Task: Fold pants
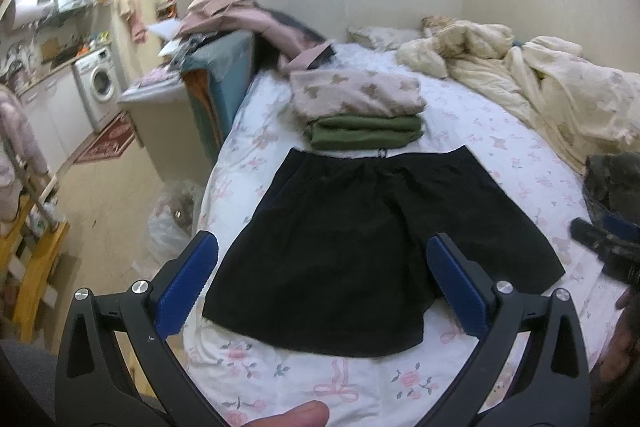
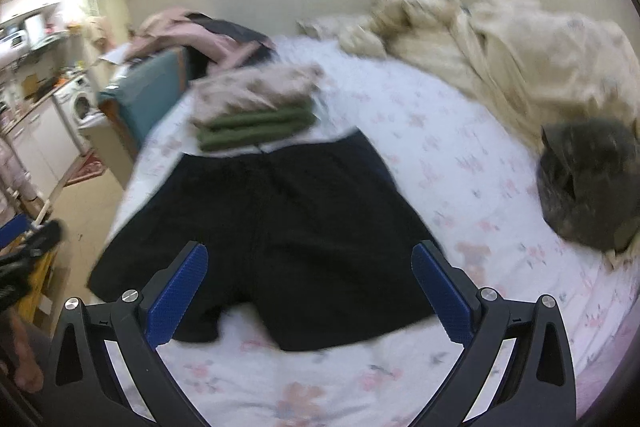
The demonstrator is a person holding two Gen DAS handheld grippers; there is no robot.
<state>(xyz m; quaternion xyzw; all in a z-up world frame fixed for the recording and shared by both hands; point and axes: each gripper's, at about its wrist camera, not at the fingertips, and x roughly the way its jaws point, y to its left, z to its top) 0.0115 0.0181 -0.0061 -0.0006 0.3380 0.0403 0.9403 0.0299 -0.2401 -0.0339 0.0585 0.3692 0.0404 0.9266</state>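
Shorts: the black shorts (image 1: pixel 372 247) lie spread flat on the bed (image 1: pixel 500 155), waistband at the far side, the two leg hems toward the camera. No fold is made in them.
Place: they are in the middle of the floral sheet, and the far edge is just beside the stack of folded clothes.
Stack: a green piece (image 1: pixel 366 133) with a pink patterned piece (image 1: pixel 356 93) on top, both folded neatly. I judge these are finished items, but the pictures cannot confirm it.
Left tongs: the left tongs (image 1: pixel 322 287) are released, the blue pads wide apart. They hang above the left leg of the shorts and hold nothing.
Right tongs: the right tongs (image 2: pixel 310 291) are also spread wide and empty, above the near hems. The right view is blurred, so I cannot tell if a pad touches the cloth.
Done: the shorts are laid out and fairly smooth, ready for folding.
Left to do: all folds, in my judgement. Probably one leg over the other first, then hems up to the waistband, then the piece goes to the stack.
Progress: at the very start of this garment.
Nearby: a cat (image 2: pixel 584 183) lies curled on the bed at the right, apart from the shorts. A crumpled cream duvet (image 1: pixel 520 67) is at the far side.
Risk: the hem at the bed edge could slide down when a corner is lifted.
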